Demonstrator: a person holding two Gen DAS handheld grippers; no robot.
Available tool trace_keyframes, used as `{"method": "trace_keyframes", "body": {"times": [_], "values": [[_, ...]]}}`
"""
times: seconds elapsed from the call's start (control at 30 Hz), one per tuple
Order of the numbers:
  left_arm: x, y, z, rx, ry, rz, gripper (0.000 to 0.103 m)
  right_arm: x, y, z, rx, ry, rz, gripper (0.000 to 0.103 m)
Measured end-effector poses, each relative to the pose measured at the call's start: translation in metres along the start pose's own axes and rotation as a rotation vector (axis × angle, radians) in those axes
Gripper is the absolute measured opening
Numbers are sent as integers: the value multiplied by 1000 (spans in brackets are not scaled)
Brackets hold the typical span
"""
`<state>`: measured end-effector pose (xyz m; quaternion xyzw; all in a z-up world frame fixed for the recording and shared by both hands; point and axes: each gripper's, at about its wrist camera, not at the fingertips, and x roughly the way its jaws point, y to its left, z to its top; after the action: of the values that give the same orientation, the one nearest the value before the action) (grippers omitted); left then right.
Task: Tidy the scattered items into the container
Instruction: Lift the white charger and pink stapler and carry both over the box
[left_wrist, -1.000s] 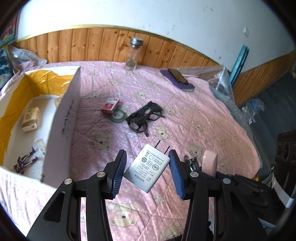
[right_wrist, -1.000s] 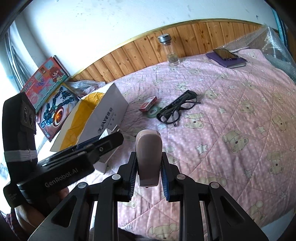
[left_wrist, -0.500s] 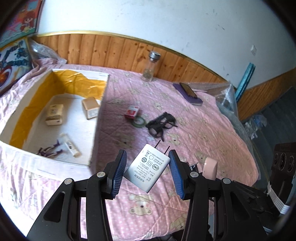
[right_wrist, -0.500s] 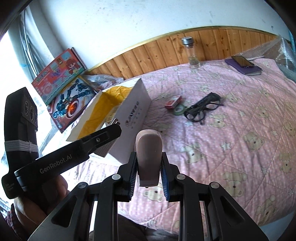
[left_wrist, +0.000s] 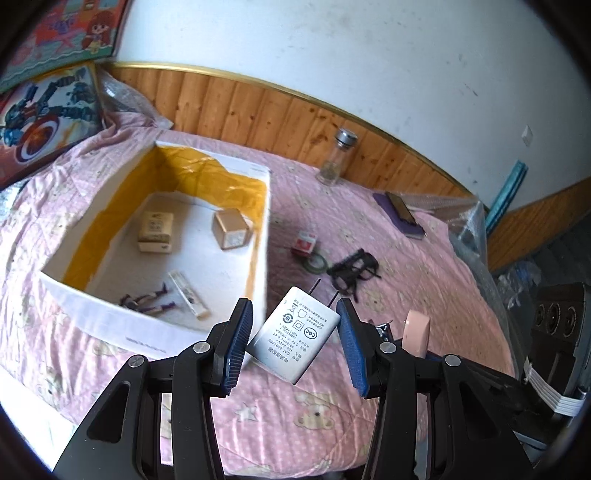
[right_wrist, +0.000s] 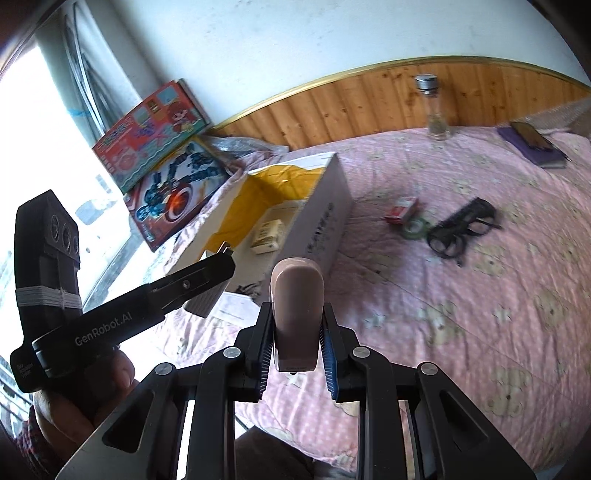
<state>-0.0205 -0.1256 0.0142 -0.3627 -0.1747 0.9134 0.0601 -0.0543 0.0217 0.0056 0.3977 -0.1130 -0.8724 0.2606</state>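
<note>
While gripped corner to corner between ribbed blue pads, sits tilted above the quilt: a flat white charger (left_wrist: 295, 335), smooth plastic, grey print on its face, two thin metal prongs pointing away toward the bed. Left gripper (left_wrist: 295, 341) clamped on that charger, jaws held fairly wide by the block's width, just beside the near right corner of the open box (left_wrist: 258, 173). Rectangular, that box: white card walls with crinkled yellow lining inside, resting on the pink quilted bedspread (left_wrist: 406, 258) printed with bears and stars. Inside on the white floor: two small cream cartons (left_wrist: 156, 232), a brown cardboard cube (left_wrist: 229, 228), a slim pale tube (left_wrist: 189, 294), and a dark purple-tipped item too small to name.

Right gripper (right_wrist: 295, 345) closed narrow on a smooth pink rounded-top case (right_wrist: 296, 314), upright between the pads, held over the quilt near the box's long white side. Left of it in the right wrist view, the other black tool in a hand.

Out on the quilt, well apart from the box: a red-and-white small pack (left_wrist: 305, 243), touching or just beside a green tape ring (left_wrist: 314, 262), then black-framed glasses (left_wrist: 352, 269) folded. Farther back, a clear glass bottle (left_wrist: 337, 157) with metal cap, upright by the wooden wainscot; a dark phone (left_wrist: 402, 208) lying on a purple notebook (left_wrist: 410, 229).
</note>
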Motion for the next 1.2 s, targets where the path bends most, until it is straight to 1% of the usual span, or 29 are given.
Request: {"method": "trace_keyframes", "body": {"times": [0.2,0.37,0.47,0.63,0.97,1.13,1.2], "values": [[-3,24,17,-48,-16,39,49,17,18,21,-53,20,41,25],[-2,52,31,-124,-17,77,49,32,30,41,-106,38,62,25],[1,69,41,-179,-12,86,49,41,36,53,-135,48,70,25],[9,83,53,-222,-6,107,49,59,45,75,-181,68,76,25],[55,91,69,-332,105,91,49,106,51,115,-249,131,66,25],[78,90,67,-369,167,118,49,129,53,136,-289,155,49,25],[89,93,64,-400,199,123,49,140,53,145,-306,166,40,25]]}}
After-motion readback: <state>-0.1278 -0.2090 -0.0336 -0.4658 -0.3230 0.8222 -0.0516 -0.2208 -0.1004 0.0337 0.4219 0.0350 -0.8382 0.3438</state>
